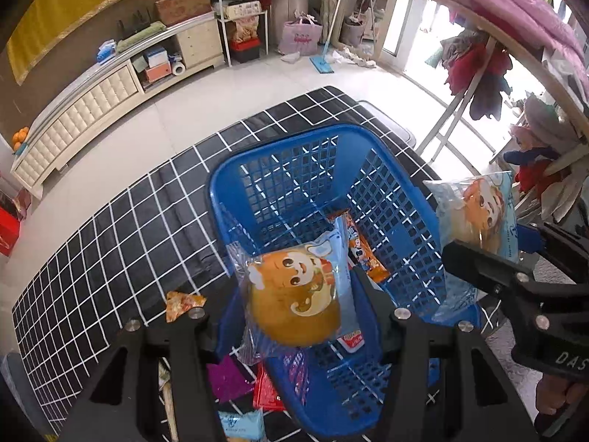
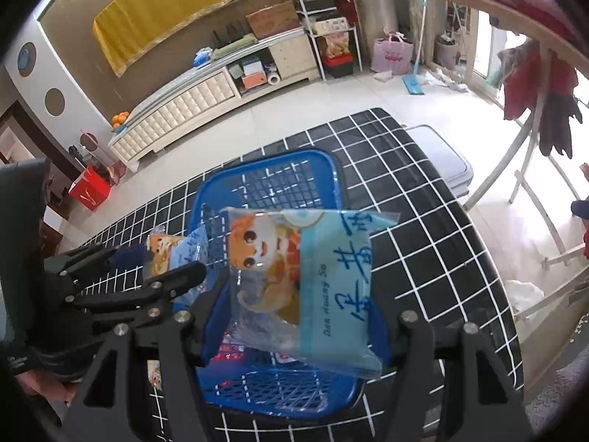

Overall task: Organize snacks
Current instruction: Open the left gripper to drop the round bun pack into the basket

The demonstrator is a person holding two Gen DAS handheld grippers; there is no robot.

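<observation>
A blue plastic basket (image 1: 283,140) (image 2: 265,158) stands on the black grid-patterned tablecloth (image 1: 110,239). An orange snack bar (image 1: 366,254) lies inside it. My left gripper (image 1: 294,316) is shut on a clear-and-blue bun packet with a cartoon cat (image 1: 294,294), held over the basket's near end. My right gripper (image 2: 294,328) is shut on a similar blue cat packet (image 2: 302,280), also above the basket. Each gripper shows in the other's view: the right gripper (image 1: 489,246) with its packet (image 1: 475,213), and the left gripper (image 2: 158,261) with its packet (image 2: 173,254).
Loose snacks lie on the cloth near the basket's front left: an orange triangular packet (image 1: 184,304), a purple one (image 1: 228,379), a red one (image 1: 267,394) and a light blue one (image 1: 241,425). A wooden clothes rack (image 1: 478,37) stands to the right; a grey stool (image 2: 441,154) sits beyond the table.
</observation>
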